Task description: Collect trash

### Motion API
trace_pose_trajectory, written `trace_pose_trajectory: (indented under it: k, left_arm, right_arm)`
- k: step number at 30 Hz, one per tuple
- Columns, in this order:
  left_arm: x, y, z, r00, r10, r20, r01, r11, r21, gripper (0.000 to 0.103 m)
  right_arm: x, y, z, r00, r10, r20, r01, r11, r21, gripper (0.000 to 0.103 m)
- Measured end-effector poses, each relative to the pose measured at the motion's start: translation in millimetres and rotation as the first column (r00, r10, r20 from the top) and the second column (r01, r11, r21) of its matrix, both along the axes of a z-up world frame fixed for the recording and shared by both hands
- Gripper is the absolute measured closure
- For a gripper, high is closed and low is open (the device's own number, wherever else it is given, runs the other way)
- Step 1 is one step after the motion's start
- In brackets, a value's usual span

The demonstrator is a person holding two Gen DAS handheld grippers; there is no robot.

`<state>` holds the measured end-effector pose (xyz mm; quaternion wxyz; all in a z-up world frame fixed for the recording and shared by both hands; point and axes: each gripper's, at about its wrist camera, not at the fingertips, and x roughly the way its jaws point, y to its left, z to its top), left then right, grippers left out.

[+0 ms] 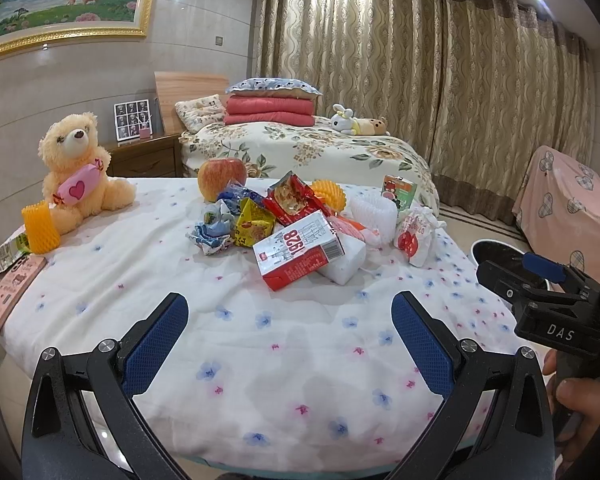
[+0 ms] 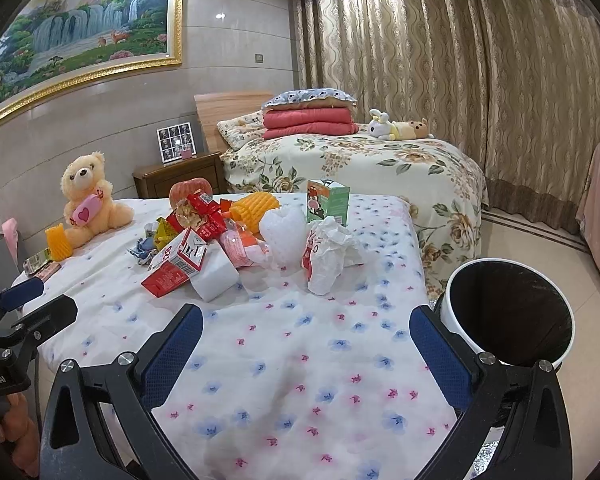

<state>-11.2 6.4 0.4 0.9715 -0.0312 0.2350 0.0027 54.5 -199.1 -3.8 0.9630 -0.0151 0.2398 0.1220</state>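
A heap of trash lies mid-bed on the flowered sheet: a red and white carton, a red snack wrapper, a yellow wrapper, a crumpled white bag, white foam net and a green drink box. My left gripper hovers open, short of the heap, nothing between its fingers. My right gripper is also open and empty. A white bin with a black liner stands beside the bed on the right.
A teddy bear, an apple, orange foam nets and a pink box sit on the sheet. A second bed, a nightstand and curtains stand behind. A pink covered chair is at right.
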Motion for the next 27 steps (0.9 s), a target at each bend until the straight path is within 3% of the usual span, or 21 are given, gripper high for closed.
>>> trace_pose_trajectory:
  k: [27]
  left_arm:
    - [-0.2,-2.1,0.3,1.000,0.005,0.008,-0.005,1.000,-0.005,0.000]
  right_arm:
    - [-1.1,-3.3,2.4,1.000,-0.002,0.013,0.001,0.999,0.039,0.000]
